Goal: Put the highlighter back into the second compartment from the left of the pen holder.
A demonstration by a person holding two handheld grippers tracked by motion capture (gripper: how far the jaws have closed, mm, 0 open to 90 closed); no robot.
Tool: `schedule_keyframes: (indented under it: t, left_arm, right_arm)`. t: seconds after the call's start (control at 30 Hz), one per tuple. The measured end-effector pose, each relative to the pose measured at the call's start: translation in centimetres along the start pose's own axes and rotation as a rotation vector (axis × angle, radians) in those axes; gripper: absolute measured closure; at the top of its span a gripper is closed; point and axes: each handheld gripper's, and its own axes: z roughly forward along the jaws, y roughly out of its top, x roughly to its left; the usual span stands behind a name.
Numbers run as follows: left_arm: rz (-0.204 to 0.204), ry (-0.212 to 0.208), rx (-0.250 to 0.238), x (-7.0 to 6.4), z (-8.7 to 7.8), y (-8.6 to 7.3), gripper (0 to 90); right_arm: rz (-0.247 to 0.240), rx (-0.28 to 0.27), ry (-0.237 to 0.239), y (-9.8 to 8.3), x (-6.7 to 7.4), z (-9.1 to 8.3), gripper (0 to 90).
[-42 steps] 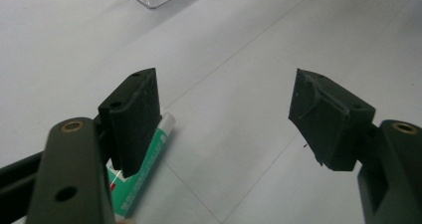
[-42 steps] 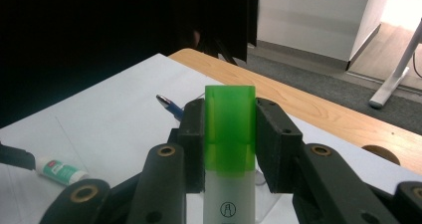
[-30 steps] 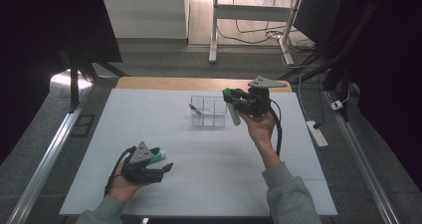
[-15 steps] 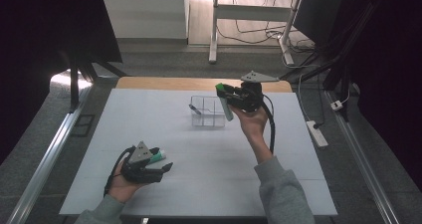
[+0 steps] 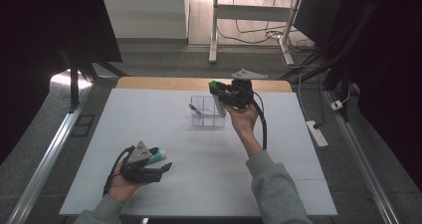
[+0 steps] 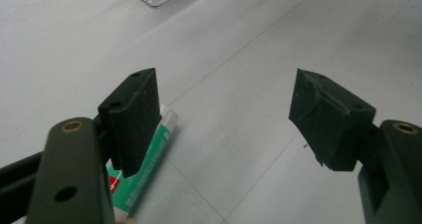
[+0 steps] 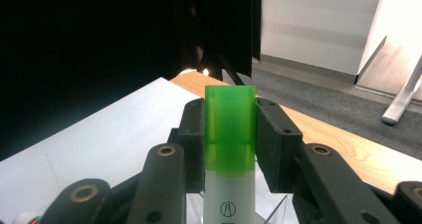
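From the high view, the right gripper (image 5: 222,93) holds a green-capped tube (image 5: 217,99) upright just over the clear organizer (image 5: 206,117), while the left gripper (image 5: 161,168) rests far back with a green-and-white tube (image 5: 155,157) lying beside it. In the left gripper view, its jaws stand wide apart on nothing, that tube (image 6: 149,159) just outside the left-hand pad. In the right gripper view, the pads clamp the green cap (image 7: 230,127); it looks light, smooth and slippery, so gripping the stiff cap seems safest.

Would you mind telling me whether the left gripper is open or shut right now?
Open. The left gripper has its jaws wide apart with bare table between them; the green-and-white tube lies beside one jaw, not clamped.
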Motion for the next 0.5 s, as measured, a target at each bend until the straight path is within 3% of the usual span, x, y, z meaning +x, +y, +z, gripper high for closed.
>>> schedule_keyframes:
  t: [0.27,0.5]
  left_arm:
    - [0.001,-0.003,0.006,0.0,0.0,0.0,27.5]
    - [0.001,-0.005,0.007,0.1,0.0,-0.1,27.5]
  right_arm:
    - [0.032,0.0,-0.01,-0.2,-0.5,1.5,66.9]
    - [0.024,-0.001,-0.02,0.3,-0.5,2.6,66.8]
